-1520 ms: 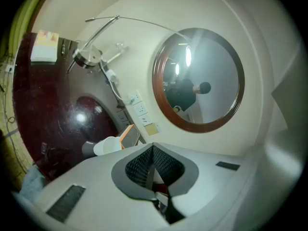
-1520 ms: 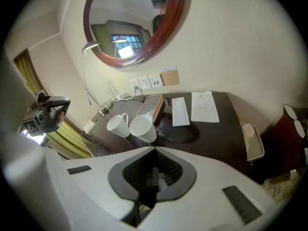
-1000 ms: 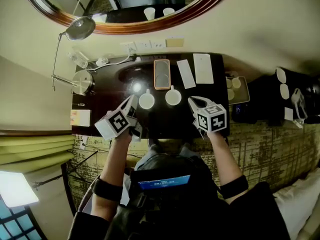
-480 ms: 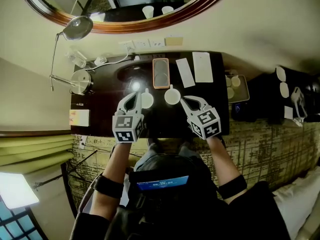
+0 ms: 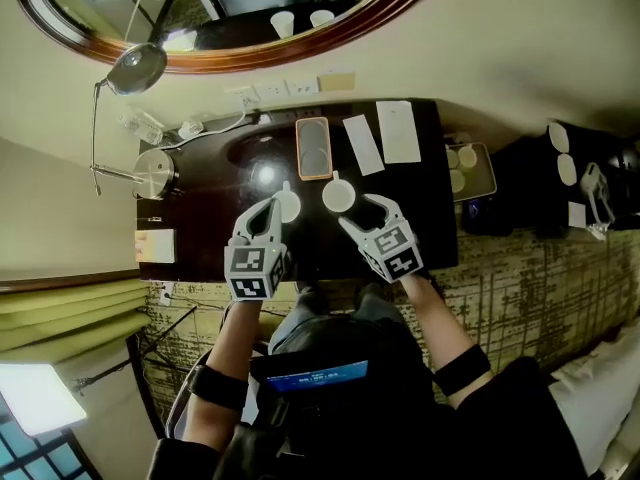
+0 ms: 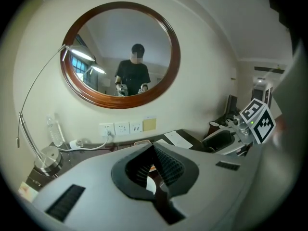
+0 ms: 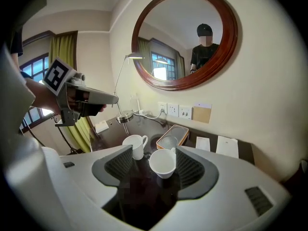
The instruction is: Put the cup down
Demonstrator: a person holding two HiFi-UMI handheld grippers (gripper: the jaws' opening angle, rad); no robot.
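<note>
Two white cups stand on the dark table (image 5: 200,218). The right cup (image 5: 338,195) (image 7: 162,162) stands upright between the fingers of my right gripper (image 5: 360,211) (image 7: 154,154). These jaws have just been opening; the cup is close to the right pad (image 7: 188,170), with a gap on the left. The left cup (image 5: 286,205) (image 7: 134,145) stands just ahead of my left gripper (image 5: 270,208) (image 6: 153,150). The left gripper is shut with nothing in it, and a bit of white shows behind its pads.
An orange-rimmed tray (image 5: 313,148) (image 7: 172,136) lies behind the cups, with two white cards (image 5: 362,145) (image 5: 398,131) to its right. A desk lamp (image 5: 150,168) and a plugged cable (image 5: 215,126) are at the back left. A round mirror (image 6: 120,57) hangs above.
Both grippers have come in closer to the cups. The left gripper has rolled, so its marker cube now faces up. The right gripper's jaws have spread apart around the right cup.
</note>
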